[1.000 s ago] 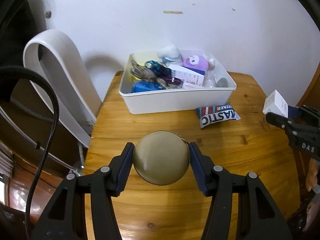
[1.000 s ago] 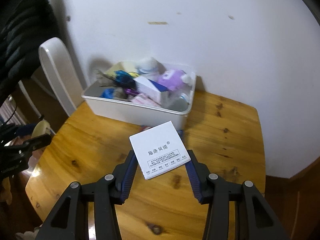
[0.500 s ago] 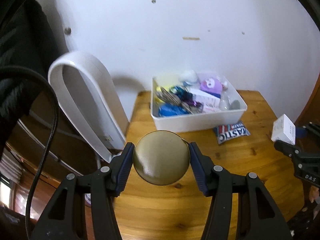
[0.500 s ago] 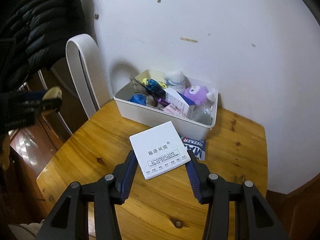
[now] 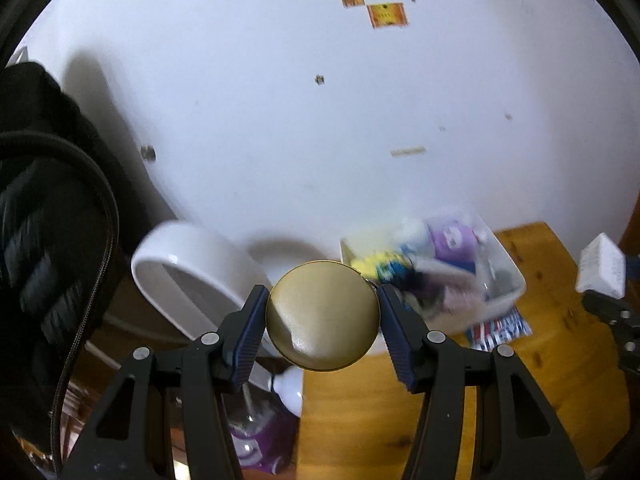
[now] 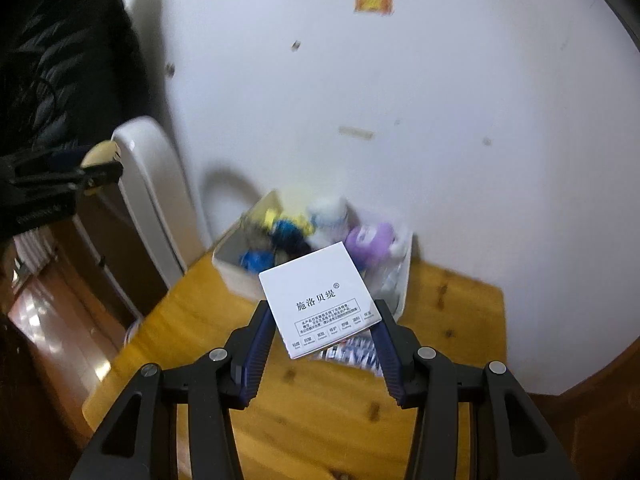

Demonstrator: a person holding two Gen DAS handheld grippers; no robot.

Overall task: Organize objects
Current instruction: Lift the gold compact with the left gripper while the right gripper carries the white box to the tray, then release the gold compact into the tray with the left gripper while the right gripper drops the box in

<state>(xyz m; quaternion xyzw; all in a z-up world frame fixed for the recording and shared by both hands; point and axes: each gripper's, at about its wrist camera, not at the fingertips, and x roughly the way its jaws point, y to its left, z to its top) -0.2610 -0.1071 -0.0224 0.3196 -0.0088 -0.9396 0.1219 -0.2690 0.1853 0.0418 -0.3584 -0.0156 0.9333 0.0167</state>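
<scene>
**Two Things Held High Over the Table**

The wooden table has a white bin at its far side, already full. The right gripper squeezes a white box. The left gripper squeezes a round gold tin. The smooth tin could slip, or things could spill from the crowded bin.

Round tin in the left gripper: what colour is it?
Dull gold, plain, with a soft sheen: the round tin, best seen in the left wrist view.
</scene>
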